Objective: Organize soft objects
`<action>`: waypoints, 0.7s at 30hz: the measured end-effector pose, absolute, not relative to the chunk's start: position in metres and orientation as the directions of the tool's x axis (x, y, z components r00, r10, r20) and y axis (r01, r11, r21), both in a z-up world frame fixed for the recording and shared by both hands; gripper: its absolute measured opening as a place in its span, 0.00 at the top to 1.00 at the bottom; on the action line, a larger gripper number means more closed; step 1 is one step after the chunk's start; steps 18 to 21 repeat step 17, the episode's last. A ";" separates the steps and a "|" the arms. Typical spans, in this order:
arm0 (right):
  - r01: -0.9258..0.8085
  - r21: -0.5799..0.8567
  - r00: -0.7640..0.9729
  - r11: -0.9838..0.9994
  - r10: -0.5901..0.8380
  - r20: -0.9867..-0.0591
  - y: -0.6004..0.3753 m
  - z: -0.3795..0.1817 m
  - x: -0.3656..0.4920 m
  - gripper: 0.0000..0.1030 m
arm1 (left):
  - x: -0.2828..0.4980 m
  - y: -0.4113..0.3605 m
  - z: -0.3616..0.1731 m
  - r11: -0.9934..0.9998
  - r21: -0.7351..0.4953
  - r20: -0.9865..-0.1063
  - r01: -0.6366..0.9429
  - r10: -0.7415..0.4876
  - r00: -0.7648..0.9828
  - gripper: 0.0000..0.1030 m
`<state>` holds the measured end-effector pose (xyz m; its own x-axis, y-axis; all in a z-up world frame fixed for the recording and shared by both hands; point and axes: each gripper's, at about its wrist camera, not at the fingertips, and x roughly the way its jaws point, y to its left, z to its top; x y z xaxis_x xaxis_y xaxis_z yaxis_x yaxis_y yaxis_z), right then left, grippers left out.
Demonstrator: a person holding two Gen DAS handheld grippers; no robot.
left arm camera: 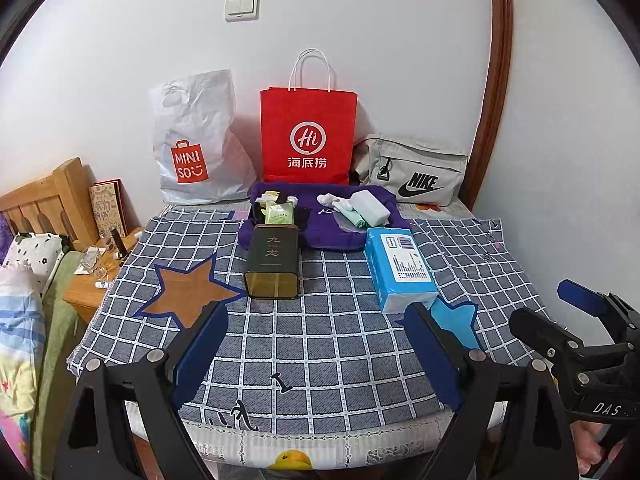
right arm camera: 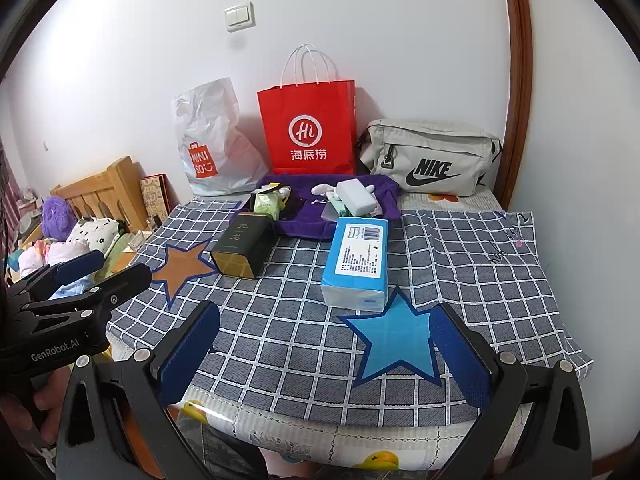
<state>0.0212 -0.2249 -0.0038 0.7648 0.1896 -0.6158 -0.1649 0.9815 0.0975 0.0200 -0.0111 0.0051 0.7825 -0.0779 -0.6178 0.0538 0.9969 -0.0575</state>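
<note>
Purple cloth (left arm camera: 320,236) lies bunched at the far side of the worktop (left arm camera: 320,344), just in front of the red paper bag (left arm camera: 308,136), and on it sit the soft things the task is about: a white sponge-like block (left arm camera: 370,207), a mint-green roll (left arm camera: 356,218), small white socks (left arm camera: 330,200) and a green tissue pack (left arm camera: 280,214). A blue tissue pack (left arm camera: 400,268) rests nearer, its far end touching the cloth, and a dark tin (left arm camera: 274,262) lies on its side beside it. Both pairs of tongs hover over the near edge, well apart from all of this: the left tongs (left arm camera: 316,356) are spread wide with nothing between them, and the right tongs (right arm camera: 324,356) likewise stand spread and empty. The likeliest trouble, as I judge it, is crowding. The small items touch or overlap, so a reach for one may drag its neighbour or catch a fold of the purple cloth and pull the whole heap along. The tin lies on a flat side but looks light, and a nudge could slide it about. The blue pack looks squashy and slick; a pinch near one end may let it sag and slip. The checked cover (left arm camera: 360,360) is loose, so a low approach could snag and ruck it. The white plastic bag (left arm camera: 196,140) and grey pouch (left arm camera: 416,170) are limp and may collapse if anything is dropped into them.
</note>
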 end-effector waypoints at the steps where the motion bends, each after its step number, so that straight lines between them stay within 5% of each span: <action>1: -0.165 0.098 0.765 0.981 0.190 -0.616 -0.225 -0.004 0.021 0.00 | 0.020 -0.011 0.006 0.997 -0.058 -0.618 0.053 -0.077 0.782 0.13; 21: -0.159 0.111 0.767 0.981 0.194 -0.612 -0.225 0.000 0.021 0.00 | 0.022 -0.010 0.005 0.996 -0.052 -0.609 0.068 -0.085 0.789 0.13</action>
